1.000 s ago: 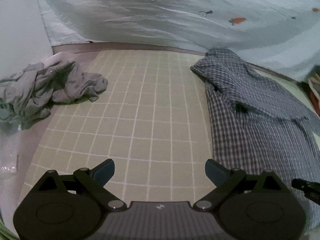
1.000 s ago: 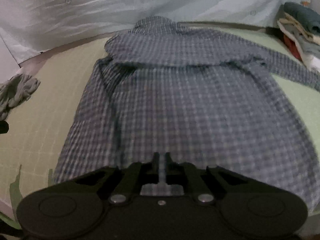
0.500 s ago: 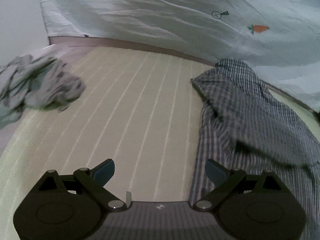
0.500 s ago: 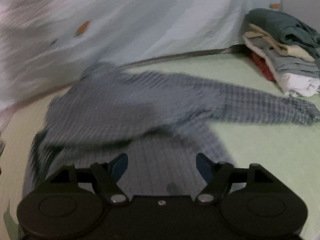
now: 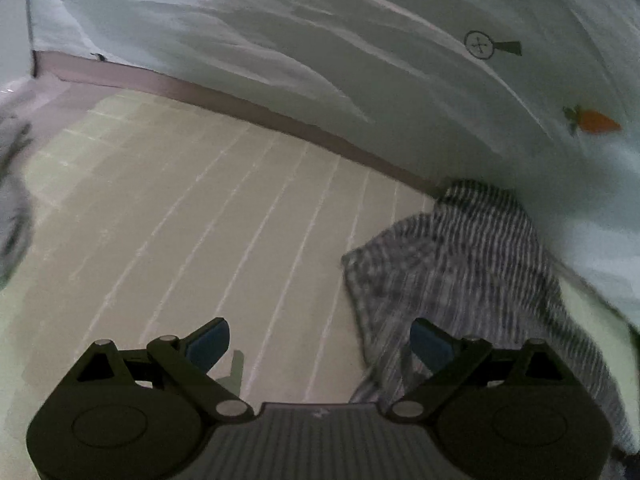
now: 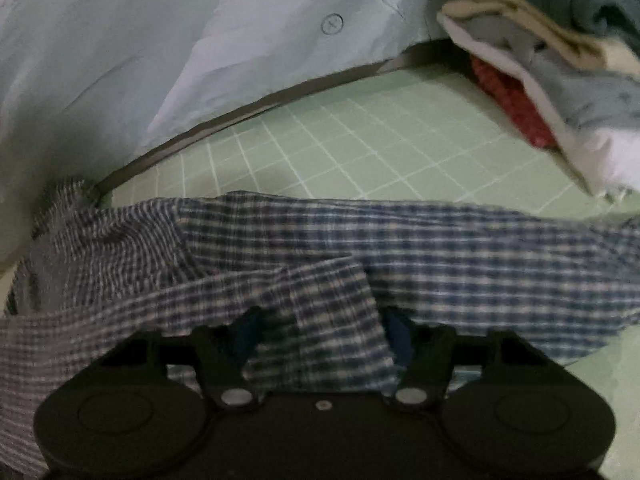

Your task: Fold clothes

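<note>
A blue-and-white checked shirt (image 6: 440, 248) lies spread on the green grid mat (image 6: 360, 140), one sleeve stretching right. My right gripper (image 6: 320, 332) hovers low over it. Its jaws are closing with a raised fold of the shirt between the blue pads, which do not visibly press it. In the left wrist view the same shirt (image 5: 472, 264) shows its upper corner at the right. My left gripper (image 5: 320, 342) stands wide open over the mat (image 5: 200, 220), its right fingertip at the shirt's left edge, nothing held.
A pale sheet with carrot prints (image 5: 280, 40) hangs behind the mat. A stack of folded clothes (image 6: 560, 60) sits at the far right corner. A crumpled grey garment (image 5: 12, 208) blurs at the left edge.
Both grippers swept sideways toward the shirt's upper part. The right gripper went from shut to open and now straddles a fold. The grey pile slid to the left edge of the left wrist view.
</note>
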The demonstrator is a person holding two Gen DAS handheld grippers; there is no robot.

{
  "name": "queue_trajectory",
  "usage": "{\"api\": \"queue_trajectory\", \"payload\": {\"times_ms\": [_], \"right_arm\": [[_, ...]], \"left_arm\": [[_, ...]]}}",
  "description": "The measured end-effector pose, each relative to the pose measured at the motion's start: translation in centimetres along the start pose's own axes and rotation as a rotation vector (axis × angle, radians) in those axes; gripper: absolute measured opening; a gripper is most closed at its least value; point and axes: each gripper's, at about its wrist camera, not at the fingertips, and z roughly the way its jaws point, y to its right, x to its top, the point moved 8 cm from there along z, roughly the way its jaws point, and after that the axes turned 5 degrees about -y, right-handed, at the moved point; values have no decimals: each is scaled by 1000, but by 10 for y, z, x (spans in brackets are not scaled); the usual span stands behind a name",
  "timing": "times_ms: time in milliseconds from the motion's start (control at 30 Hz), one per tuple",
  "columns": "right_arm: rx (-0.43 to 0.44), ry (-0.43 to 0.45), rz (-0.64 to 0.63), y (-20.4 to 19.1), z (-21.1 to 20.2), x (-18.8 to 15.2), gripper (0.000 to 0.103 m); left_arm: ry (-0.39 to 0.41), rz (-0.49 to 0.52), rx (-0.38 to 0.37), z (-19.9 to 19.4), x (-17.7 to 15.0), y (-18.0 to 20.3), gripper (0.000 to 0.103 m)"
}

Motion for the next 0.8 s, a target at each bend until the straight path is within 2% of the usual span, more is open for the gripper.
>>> {"api": "queue_trajectory", "payload": {"times_ms": [33,100,233,333,400,533,600,700,733,767,800], "right_arm": [[9,-4,15,0,1,0,61],[18,-1,10,-1,-1,1,47],[44,37,-91,-13,-10,8,7],[3,123,-220,-28,-30,20,5],[-2,181,-249,-35,-43,33,5],[-12,291,-182,-31,-66,70,5],[-13,327,-140,-25,-71,87,5],[-28,357,-118,-18,-74,103,5],[-32,363,-113,-15,-75,107,5],[-31,365,-105,-13,-74,109,5],[-27,365,-95,-11,-74,112,5]], "left_arm": [[-17,-11,-16,7,4,1,95],[-51,-37,-39,20,9,3,93],[-82,-60,-75,36,17,9,84],[-93,-72,-101,45,20,14,77],[-98,-87,-121,50,21,18,76],[-106,-94,-134,59,23,29,76],[-112,-94,-149,63,23,37,73],[-136,-75,-140,72,21,48,42],[-138,-64,-136,73,21,51,16],[-133,-52,-129,74,23,54,4],[-120,-40,-128,74,27,57,4]]}}
